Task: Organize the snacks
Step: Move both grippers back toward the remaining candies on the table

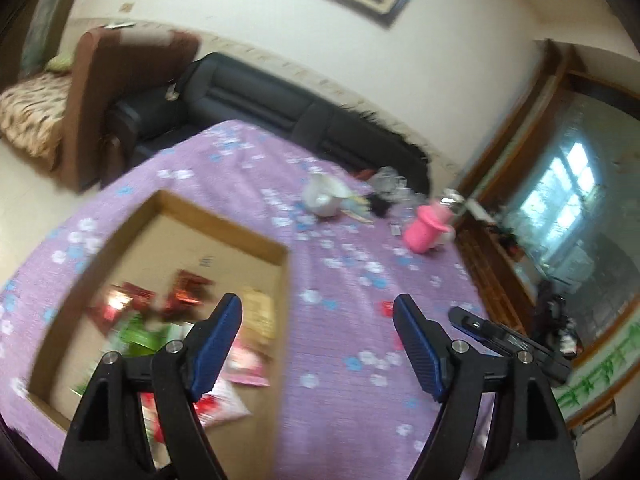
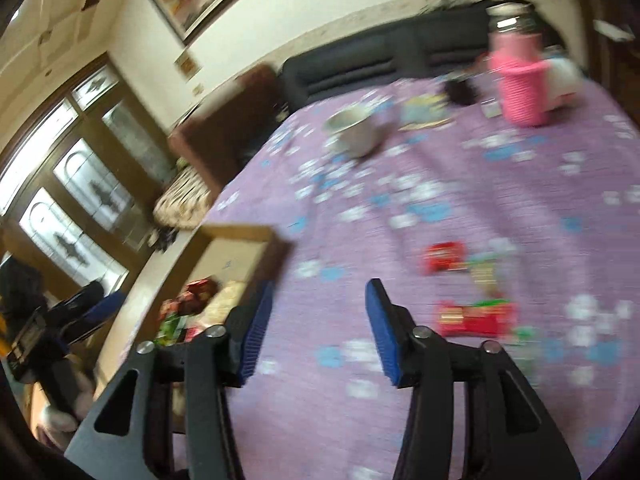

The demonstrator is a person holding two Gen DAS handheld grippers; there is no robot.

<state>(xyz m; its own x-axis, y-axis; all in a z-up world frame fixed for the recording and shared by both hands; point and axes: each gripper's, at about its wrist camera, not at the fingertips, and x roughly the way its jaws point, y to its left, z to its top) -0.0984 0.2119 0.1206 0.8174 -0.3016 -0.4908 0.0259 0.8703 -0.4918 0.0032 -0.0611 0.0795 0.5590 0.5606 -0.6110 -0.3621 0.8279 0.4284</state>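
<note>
A: Left gripper?
B: Jaws were spread wide, nothing between them. It hung over the purple flowered cloth on the surface, just right of the cardboard box; its left finger overlapped the box's right wall in view.

A: Box contents?
B: Snack packets lay inside, red foil ones toward the back, a green one and pink-and-white ones nearer the camera. Blurred; labels couldn't be read.

A: Right gripper?
B: Also wide apart and holding nothing, above bare cloth. From its camera the box sat to the left, at the surface's edge.

A: Any snacks outside the box?
B: Yes. Seen from the right wrist: a red packet ahead and to the right, a second red packet nearer, just right of the right finger, and a small pale packet with green between them. All were lying flat on the cloth, apart from the gripper.

A: Other items?
B: At the far side were a white cup and a pink bottle with a metal cap. A dark sofa stood behind the surface.
</note>
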